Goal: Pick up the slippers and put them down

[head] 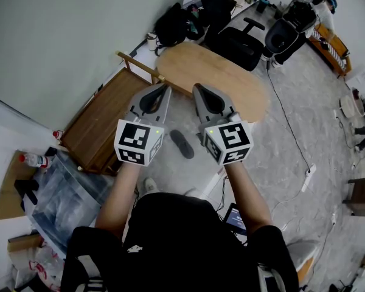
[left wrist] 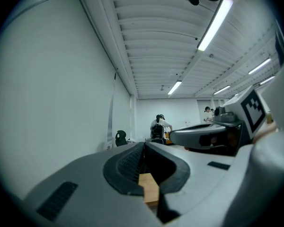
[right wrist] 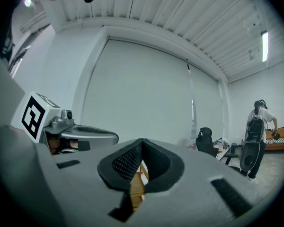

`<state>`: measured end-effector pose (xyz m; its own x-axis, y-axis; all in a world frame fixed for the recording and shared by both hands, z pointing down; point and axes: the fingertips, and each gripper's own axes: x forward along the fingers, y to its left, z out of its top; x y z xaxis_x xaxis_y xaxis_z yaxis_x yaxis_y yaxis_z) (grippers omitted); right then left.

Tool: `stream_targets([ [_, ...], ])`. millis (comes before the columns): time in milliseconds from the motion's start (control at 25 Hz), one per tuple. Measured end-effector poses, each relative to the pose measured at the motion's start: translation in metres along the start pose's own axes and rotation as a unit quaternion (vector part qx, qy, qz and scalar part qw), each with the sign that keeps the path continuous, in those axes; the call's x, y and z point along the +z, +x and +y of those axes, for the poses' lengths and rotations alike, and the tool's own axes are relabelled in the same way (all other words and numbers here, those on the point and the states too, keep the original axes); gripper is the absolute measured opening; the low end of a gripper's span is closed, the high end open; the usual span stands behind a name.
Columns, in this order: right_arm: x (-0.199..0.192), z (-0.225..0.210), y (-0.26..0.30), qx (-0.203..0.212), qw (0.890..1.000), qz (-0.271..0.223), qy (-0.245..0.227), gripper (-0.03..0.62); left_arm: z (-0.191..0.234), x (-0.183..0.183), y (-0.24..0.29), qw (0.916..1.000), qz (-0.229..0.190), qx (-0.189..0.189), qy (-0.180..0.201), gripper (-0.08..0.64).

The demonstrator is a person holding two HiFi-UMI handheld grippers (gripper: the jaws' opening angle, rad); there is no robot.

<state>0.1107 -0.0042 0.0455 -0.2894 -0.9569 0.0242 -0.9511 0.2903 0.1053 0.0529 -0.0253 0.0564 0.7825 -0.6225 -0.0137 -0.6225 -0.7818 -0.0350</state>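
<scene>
One dark slipper [head: 182,143] lies on the grey floor, seen in the head view between my two hands and well below them. My left gripper [head: 166,87] and right gripper [head: 196,87] are held side by side, level, pointing at the wooden table. The left gripper [left wrist: 144,144] has its jaws closed tip to tip with nothing in them. The right gripper [right wrist: 142,141] is shut and empty as well. Neither gripper view shows the slipper. A second slipper is not in view.
An oval wooden table [head: 231,84] stands just ahead, with a slatted wooden bench [head: 103,123] at its left. Behind are a black office chair [head: 240,41] and bags. A bottle [head: 35,160] and plastic bags lie at the left. A cable and power strip [head: 308,174] run at the right.
</scene>
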Motion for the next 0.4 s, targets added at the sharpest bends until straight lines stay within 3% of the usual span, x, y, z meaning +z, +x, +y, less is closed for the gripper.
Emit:
stream_targets([
  [400,0.005,0.003,-0.012,-0.002,1.0,-0.003,-0.004,-0.002,-0.011,0.007,-0.007,0.9999,-0.007,-0.009,-0.004,0.005],
])
